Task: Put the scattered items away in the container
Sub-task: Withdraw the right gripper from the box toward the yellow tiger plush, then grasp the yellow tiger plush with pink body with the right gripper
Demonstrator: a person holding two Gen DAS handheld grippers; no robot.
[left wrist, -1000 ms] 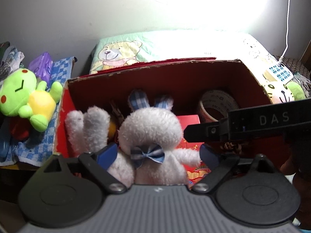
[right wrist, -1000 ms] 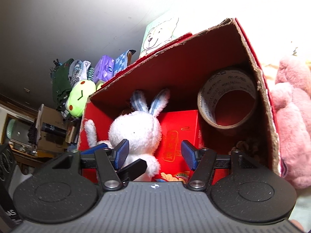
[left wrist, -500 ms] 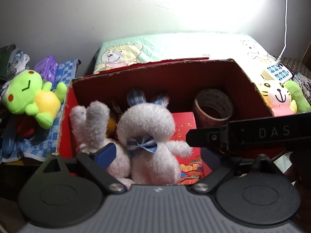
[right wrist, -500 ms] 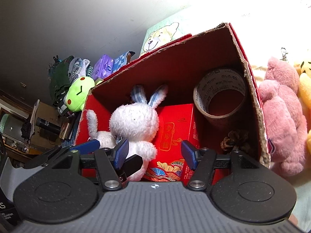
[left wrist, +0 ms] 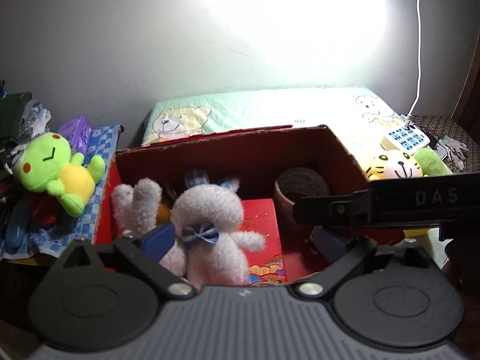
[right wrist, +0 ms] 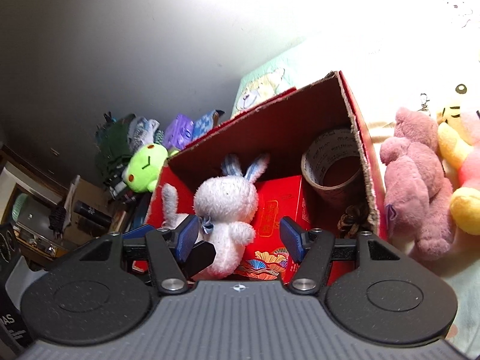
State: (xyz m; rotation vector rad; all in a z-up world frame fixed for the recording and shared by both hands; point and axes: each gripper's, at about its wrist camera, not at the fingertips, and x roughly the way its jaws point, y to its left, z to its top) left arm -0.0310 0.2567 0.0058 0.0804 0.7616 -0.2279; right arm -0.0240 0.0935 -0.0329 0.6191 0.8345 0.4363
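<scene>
Blue-padded left gripper (left wrist: 243, 241), jaws just opening, straddles white rabbit (left wrist: 210, 228) unpinched.

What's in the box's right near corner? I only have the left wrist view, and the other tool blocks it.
Observer: A pine cone lies there, in front of the tape roll.
Operator: Anything outside on that side?
Observer: A pink plush bear lies just beside the box, outside its right wall.
Operator: Is the right tool holding anything?
Observer: No, the right tool is open and empty.
</scene>
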